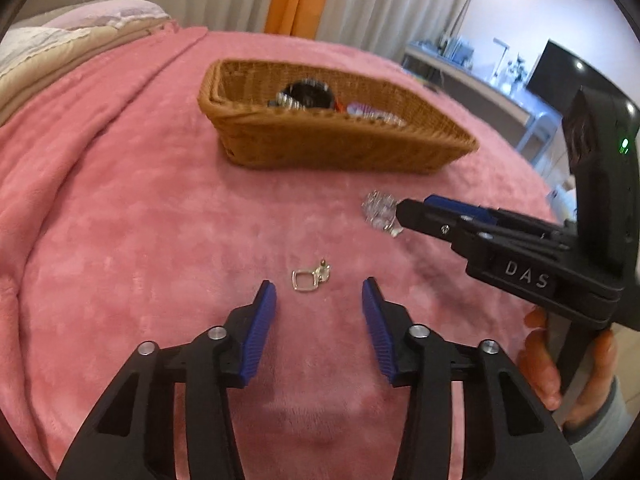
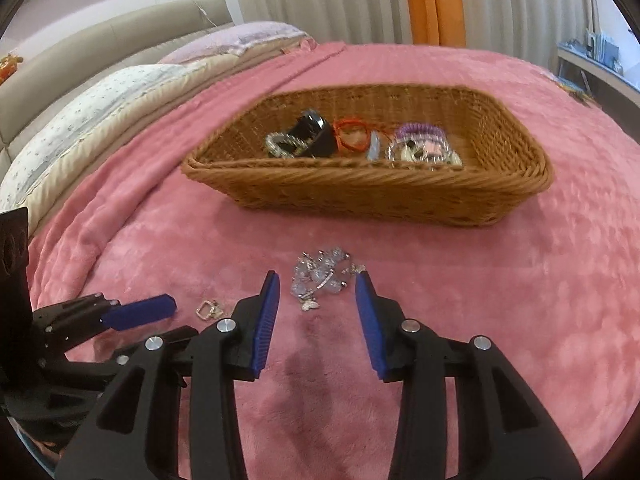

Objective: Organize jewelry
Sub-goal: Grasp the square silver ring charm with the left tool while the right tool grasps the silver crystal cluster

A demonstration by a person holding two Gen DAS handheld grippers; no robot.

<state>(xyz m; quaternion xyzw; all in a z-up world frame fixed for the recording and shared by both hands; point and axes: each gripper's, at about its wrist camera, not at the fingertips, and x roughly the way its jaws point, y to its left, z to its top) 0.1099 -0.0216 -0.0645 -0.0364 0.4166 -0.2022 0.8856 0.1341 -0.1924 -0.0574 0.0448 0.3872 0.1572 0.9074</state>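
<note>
A small silver ring-shaped earring (image 1: 310, 279) lies on the pink blanket just ahead of my open left gripper (image 1: 319, 286); it also shows in the right wrist view (image 2: 209, 309). A clear bead bracelet with silver charms (image 2: 322, 278) lies just ahead of my open right gripper (image 2: 318, 280), partly between its fingertips; in the left wrist view the bracelet (image 1: 378, 212) sits at the tip of the right gripper (image 1: 404, 210). A wicker basket (image 2: 384, 190) behind holds a black bangle, a red cord, a purple coil band and several other pieces.
The pink blanket (image 1: 140, 220) covers the bed. Pillows (image 2: 80, 120) and a headboard lie at the left. Curtains hang behind. A desk with a monitor (image 1: 560, 76) stands at the right. The left gripper (image 2: 140, 312) shows at the lower left of the right wrist view.
</note>
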